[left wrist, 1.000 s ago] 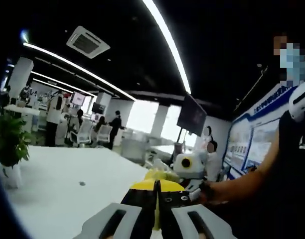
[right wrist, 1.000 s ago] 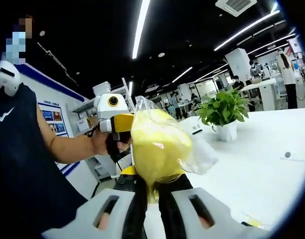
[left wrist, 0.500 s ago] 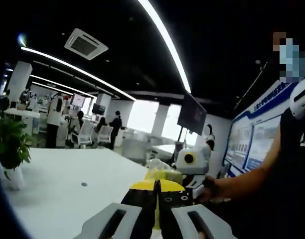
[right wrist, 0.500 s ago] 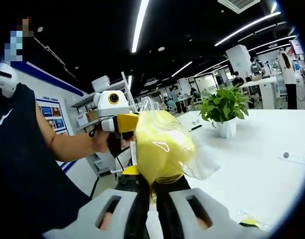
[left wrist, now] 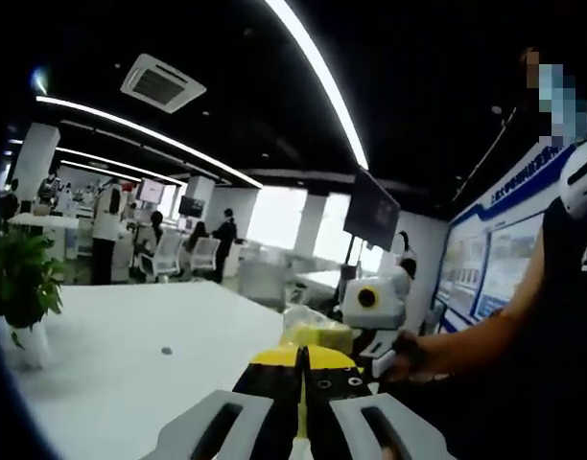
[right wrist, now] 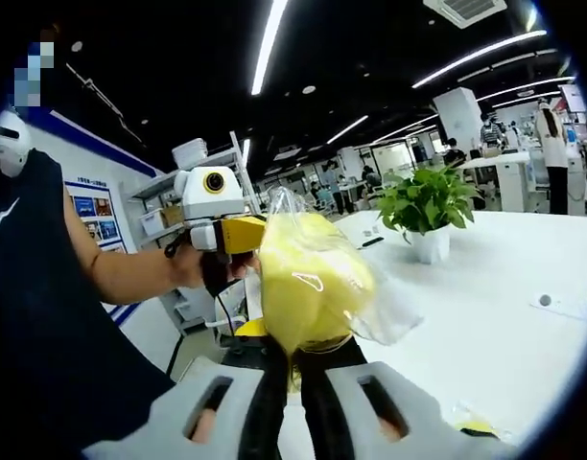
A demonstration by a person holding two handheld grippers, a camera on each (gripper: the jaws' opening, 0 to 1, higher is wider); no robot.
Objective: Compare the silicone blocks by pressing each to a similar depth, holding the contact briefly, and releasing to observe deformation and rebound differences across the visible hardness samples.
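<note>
A yellow silicone block in a clear plastic bag [right wrist: 311,276] stands up from my right gripper [right wrist: 293,351], whose jaws are shut on the bag's lower end. In the left gripper view the same bagged block [left wrist: 317,335] shows just beyond my left gripper [left wrist: 299,360], whose jaws are pressed shut with nothing clearly between them. The right gripper [left wrist: 359,347] comes in there from the right, held by a hand. In the right gripper view the left gripper [right wrist: 244,235] sits behind the bag to the left, its tips hidden by the bag.
A white table [right wrist: 504,307] spreads out to one side, with a potted plant [right wrist: 426,206] and a small round mark [left wrist: 166,351] on it. A small yellow piece [right wrist: 476,425] lies near its edge. The person's arm [left wrist: 466,345] crosses close by; several people stand far off.
Both views drifted slightly with the hands. In the left gripper view the right gripper and bagged block sit a little higher and further right. Both pairs of jaws stay shut.
</note>
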